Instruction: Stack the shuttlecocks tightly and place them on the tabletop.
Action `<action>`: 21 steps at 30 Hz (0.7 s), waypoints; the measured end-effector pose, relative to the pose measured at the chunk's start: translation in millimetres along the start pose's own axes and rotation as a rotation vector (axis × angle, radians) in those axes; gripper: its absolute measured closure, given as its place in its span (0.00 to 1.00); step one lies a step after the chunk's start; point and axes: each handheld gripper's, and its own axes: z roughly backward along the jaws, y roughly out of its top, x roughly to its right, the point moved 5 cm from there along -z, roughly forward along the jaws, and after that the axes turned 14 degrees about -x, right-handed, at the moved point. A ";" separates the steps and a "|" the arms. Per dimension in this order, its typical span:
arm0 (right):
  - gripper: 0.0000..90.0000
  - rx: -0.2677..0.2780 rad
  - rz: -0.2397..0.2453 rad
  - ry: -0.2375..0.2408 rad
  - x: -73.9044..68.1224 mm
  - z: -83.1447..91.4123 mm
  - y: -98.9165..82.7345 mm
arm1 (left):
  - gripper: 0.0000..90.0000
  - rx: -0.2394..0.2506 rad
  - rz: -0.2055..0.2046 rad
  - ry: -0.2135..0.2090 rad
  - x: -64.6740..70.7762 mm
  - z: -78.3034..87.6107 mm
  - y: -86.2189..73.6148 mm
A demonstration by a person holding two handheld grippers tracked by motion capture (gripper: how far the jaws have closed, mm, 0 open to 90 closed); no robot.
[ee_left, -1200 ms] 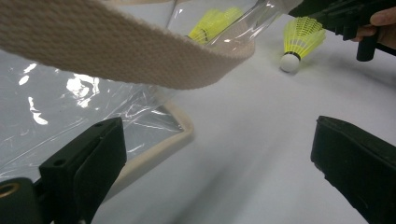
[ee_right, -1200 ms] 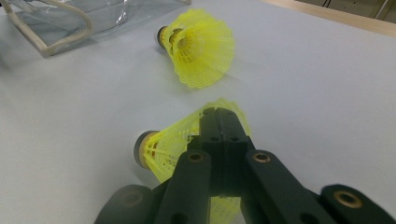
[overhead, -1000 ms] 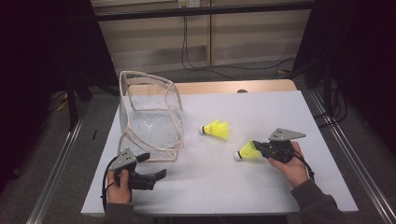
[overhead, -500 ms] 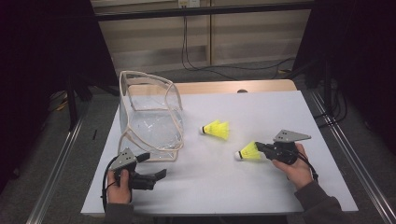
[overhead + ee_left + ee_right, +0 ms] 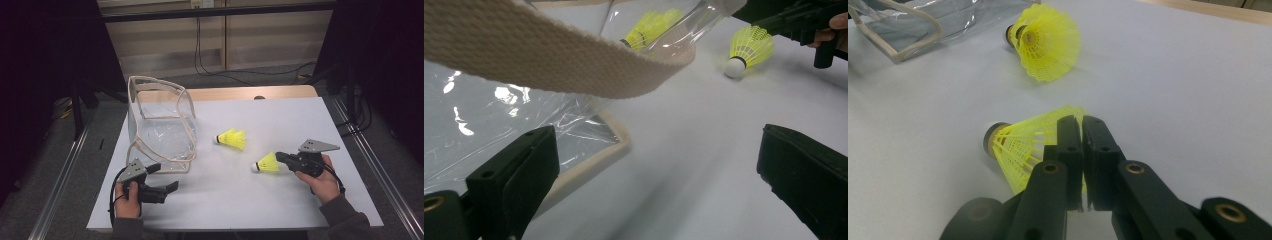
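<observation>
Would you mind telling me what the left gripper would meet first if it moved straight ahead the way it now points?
Probably bare table: the left gripper points just past the clear bag corner, towards the held shuttlecock farther off.

Worktop (image 5: 300,120) right of clear bag (image 5: 162,135): open, except two shuttlecocks, far shuttlecock (image 5: 232,139) and near shuttlecock (image 5: 267,163).

The right tool (image 5: 281,159) is gripping the skirt of a yellow shuttlecock (image 5: 266,164) near the right of the white surface (image 5: 300,120), its cork tip pointing left. A second shuttlecock (image 5: 231,139) is lying just beyond it, apart. On the left, a clear bag (image 5: 161,125) with cream straps is standing upright, and the left tool (image 5: 169,187) is hovering near it, jaws spread wide.
</observation>
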 end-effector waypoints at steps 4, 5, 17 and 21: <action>0.96 0.005 -0.005 -0.004 1.8 4.7 0.1 | 0.04 -0.002 -0.001 -0.001 0.4 -0.2 0.1; 0.96 0.009 -0.005 -0.003 2.3 6.0 0.4 | 0.04 0.000 -0.001 -0.002 0.4 -0.4 0.2; 0.76 0.038 -0.040 -0.018 1.7 20.3 6.8 | 0.04 -0.005 -0.004 0.000 0.7 -0.9 0.4; 0.66 0.054 -0.046 -0.013 0.0 23.4 10.1 | 0.04 -0.005 -0.004 0.001 0.6 -0.9 0.4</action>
